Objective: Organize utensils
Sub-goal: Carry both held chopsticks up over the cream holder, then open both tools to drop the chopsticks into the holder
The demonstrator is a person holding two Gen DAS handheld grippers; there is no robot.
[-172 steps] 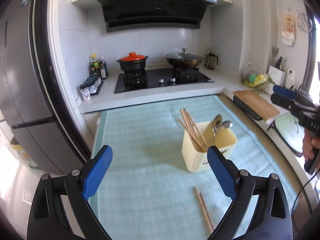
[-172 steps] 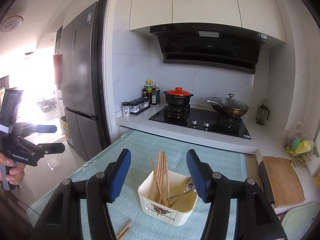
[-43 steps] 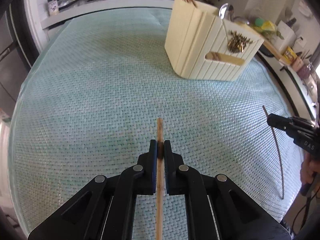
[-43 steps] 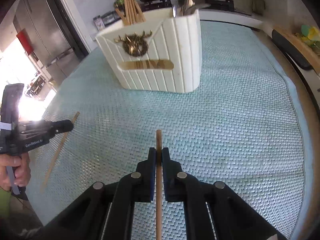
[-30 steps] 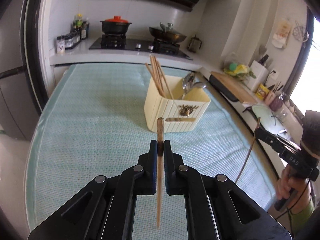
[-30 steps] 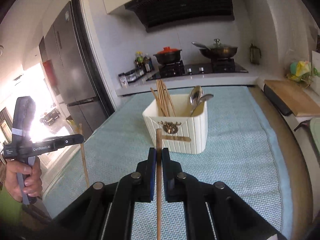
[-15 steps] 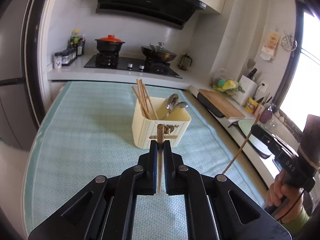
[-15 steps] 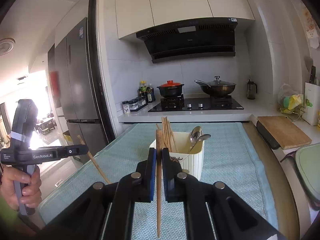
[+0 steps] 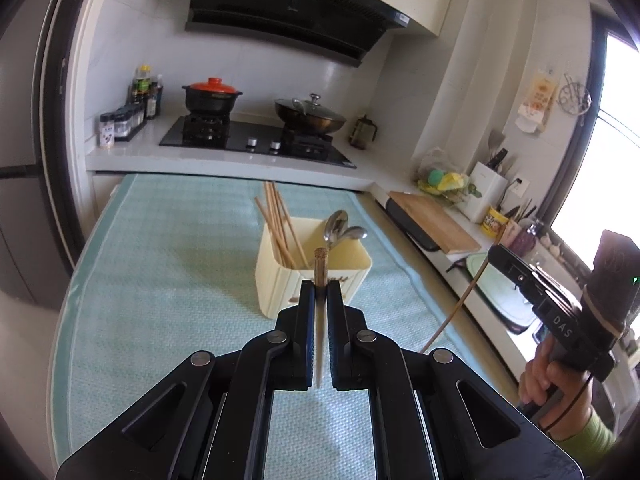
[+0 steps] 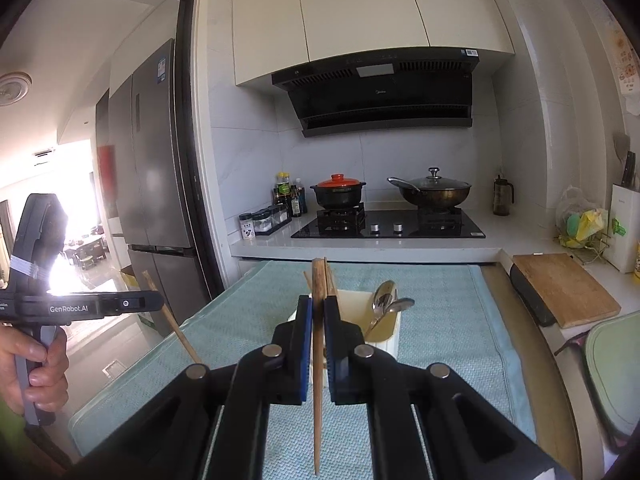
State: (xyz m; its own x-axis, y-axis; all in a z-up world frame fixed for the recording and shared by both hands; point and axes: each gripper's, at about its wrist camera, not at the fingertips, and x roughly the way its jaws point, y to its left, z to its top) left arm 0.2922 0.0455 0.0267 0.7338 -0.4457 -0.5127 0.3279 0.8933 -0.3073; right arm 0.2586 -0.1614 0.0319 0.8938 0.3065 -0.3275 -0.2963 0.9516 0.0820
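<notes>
A cream utensil holder [image 9: 280, 280] stands on the teal mat [image 9: 168, 280], with several chopsticks [image 9: 276, 224] and spoons [image 9: 340, 230] in it; it also shows in the right wrist view [image 10: 390, 338]. My left gripper [image 9: 321, 286] is shut on a wooden chopstick [image 9: 321, 264], held in the air in front of the holder. My right gripper [image 10: 318, 300] is shut on another chopstick [image 10: 318, 352], also raised in front of the holder. The right gripper with its chopstick [image 9: 460, 304] shows at right in the left wrist view; the left one [image 10: 176, 328] shows at left in the right wrist view.
A stove [image 9: 256, 142] with a red-lidded pot [image 9: 212, 94] and a wok [image 9: 310, 114] is behind the mat. Spice bottles [image 9: 132, 116] stand at the back left. A cutting board [image 9: 434, 220] and a green tray [image 10: 616, 372] lie right. A fridge [image 10: 152, 184] is left.
Both grippers closed on chopsticks that lay on the mat, lifted them, and have tilted up to face the kitchen. Over the last half second both rose a little further.
</notes>
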